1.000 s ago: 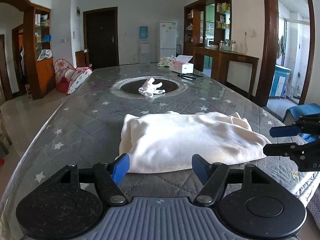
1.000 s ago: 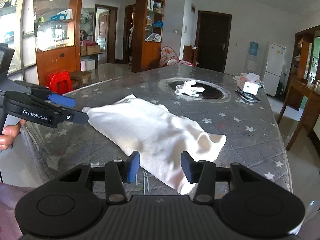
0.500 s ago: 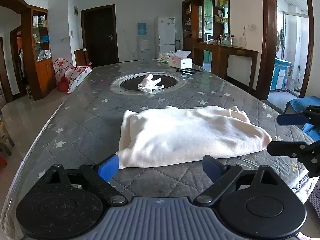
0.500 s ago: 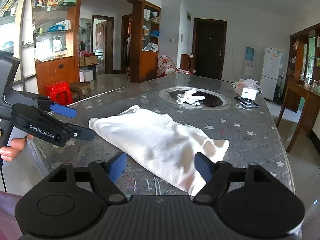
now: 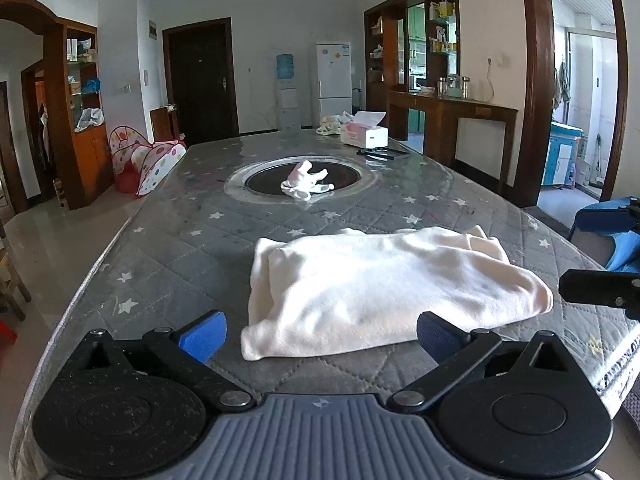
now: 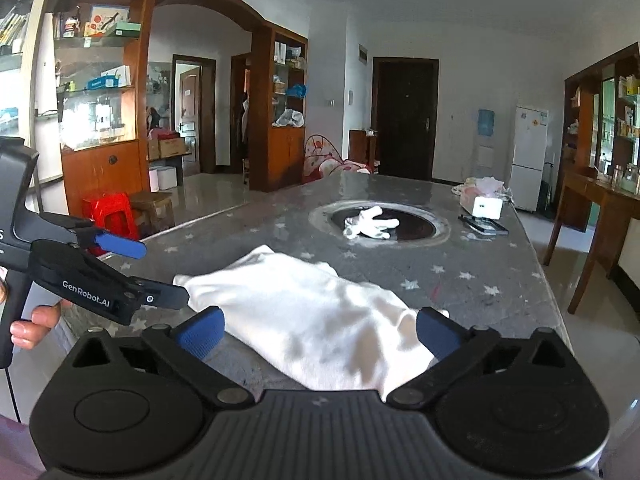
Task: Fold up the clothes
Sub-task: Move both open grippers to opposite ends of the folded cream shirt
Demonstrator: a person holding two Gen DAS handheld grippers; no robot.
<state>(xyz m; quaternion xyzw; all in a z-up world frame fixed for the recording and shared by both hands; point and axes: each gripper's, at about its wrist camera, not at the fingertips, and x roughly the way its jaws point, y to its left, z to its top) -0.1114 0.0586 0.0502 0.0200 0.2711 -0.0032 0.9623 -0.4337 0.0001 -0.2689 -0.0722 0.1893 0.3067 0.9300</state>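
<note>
1. One white cloth (image 5: 384, 284) on the grey star surface (image 5: 192, 248), bunched into a long soft shape, maybe folded already, maybe not.
2. Long way of the cloth: side to side in front of the left claw (image 5: 318, 330), slanting away from the right claw (image 6: 318, 330).
3. Both claws wide open, holding nothing.
4. Left claw near one short end, right claw over the other end.
5. Small white glove (image 5: 306, 186) far behind, well apart.

Left gripper (image 5: 318, 334) and right gripper (image 6: 318, 330) both gape wide, apparently empty.
</note>
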